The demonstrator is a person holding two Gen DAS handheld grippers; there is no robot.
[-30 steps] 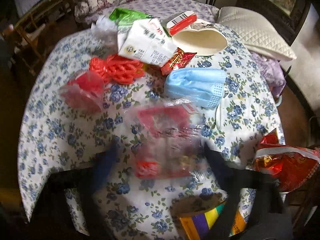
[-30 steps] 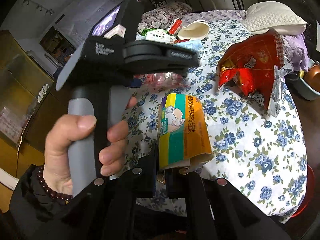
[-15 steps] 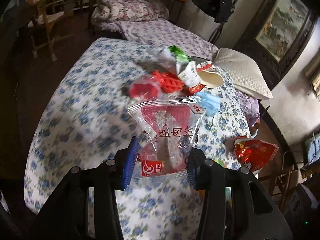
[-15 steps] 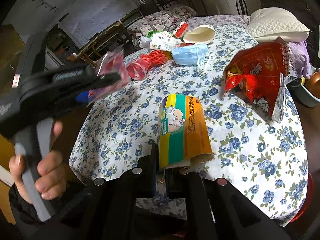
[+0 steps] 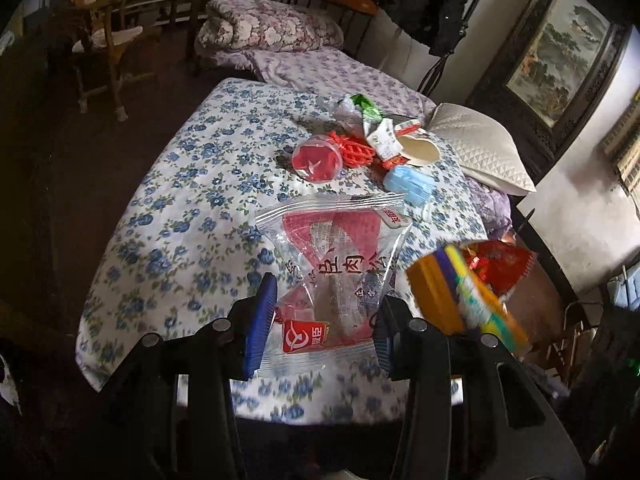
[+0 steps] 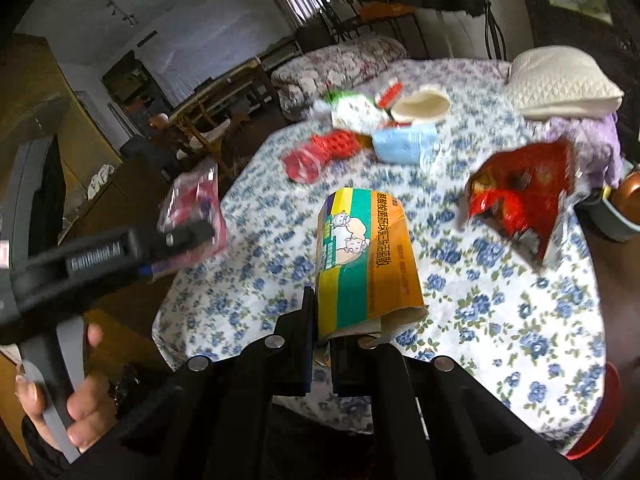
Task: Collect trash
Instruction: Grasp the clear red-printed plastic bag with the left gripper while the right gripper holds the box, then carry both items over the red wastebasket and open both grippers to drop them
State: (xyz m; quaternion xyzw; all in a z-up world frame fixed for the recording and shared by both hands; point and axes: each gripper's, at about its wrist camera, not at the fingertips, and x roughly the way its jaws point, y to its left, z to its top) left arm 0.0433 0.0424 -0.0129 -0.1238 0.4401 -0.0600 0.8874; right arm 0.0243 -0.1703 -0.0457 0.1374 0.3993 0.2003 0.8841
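Observation:
My left gripper [image 5: 320, 328] is shut on a clear red-printed snack wrapper [image 5: 336, 272] and holds it up above the near edge of the flowered table [image 5: 192, 208]. My right gripper [image 6: 322, 340] is shut on a crushed orange, green and yellow carton [image 6: 364, 264], also lifted off the table; the carton shows blurred in the left wrist view [image 5: 460, 292]. The left gripper and its wrapper [image 6: 192, 208] appear at the left of the right wrist view. A red foil chip bag [image 6: 524, 204] lies on the table's right side.
A pile of trash sits at the far side: a red plastic cup [image 5: 318, 160], orange-red netting [image 5: 356, 150], a blue face mask [image 5: 410, 182], a white carton [image 5: 382, 140], a paper bowl [image 5: 418, 150], a green wrapper [image 5: 364, 104]. A white cushion [image 5: 476, 148] lies beyond. A wooden chair [image 5: 104, 40] stands left.
My left gripper has lifted the clear wrapper off the table and pulled back towards the near edge. My right gripper has raised the carton, which has come beside the left gripper.

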